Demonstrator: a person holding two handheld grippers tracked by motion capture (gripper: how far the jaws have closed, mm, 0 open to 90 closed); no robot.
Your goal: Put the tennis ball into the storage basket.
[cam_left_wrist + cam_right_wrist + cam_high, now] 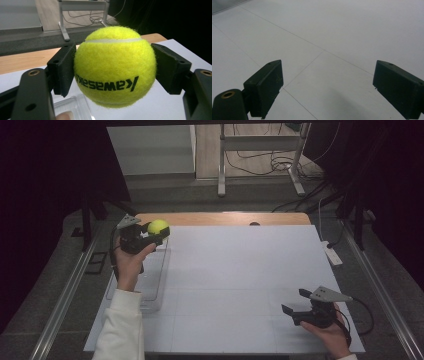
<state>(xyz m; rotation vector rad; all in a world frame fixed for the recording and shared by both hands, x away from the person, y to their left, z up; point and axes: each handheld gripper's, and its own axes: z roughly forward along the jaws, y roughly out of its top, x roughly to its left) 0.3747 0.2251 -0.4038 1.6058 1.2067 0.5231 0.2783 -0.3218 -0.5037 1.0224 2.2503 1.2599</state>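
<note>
Up near the far left corner of the white surface (240,285), a yellow tennis ball (115,66) is pinched between the jaws of the left tool (155,234) and held clear above a clear plastic tray (150,280) lying along the left edge. Black lettering is seen upside down on the ball in the left gripper view. Near the front right corner, the right tool (296,301) is held with its jaws spread wide over bare white sheet, nothing between them.
</note>
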